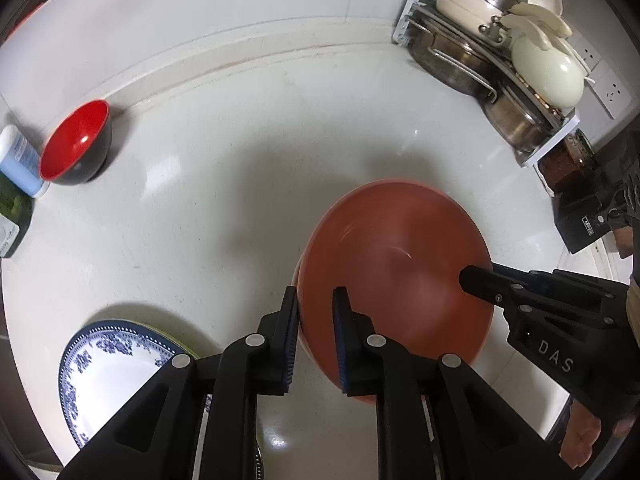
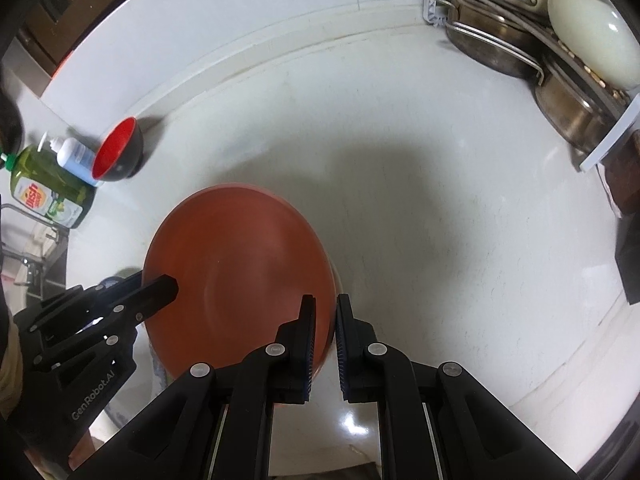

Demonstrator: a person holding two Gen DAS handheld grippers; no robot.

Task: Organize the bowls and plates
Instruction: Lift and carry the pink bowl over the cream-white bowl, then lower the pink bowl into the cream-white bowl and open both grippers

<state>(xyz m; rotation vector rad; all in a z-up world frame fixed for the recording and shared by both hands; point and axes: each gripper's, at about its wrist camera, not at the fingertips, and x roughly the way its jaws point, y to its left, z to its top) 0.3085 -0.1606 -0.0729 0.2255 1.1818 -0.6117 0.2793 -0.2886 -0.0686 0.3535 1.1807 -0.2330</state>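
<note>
Both grippers clamp the orange plate's rim: the left gripper at 7 o'clock, the right gripper at 4. Each pair of jaws stands nearly closed on it, above the counter.

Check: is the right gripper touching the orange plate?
Touching. The right wrist view shows the right gripper with its fingers clamped on the orange plate rim.

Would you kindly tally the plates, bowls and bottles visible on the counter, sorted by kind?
Plates: 2, the orange plate held at its rim by both grippers, and the blue-patterned plate.
Bowls: 1, the red-and-black bowl.
Bottles: 2, the green dish soap bottle and the white pump bottle.
Total: 5
</note>
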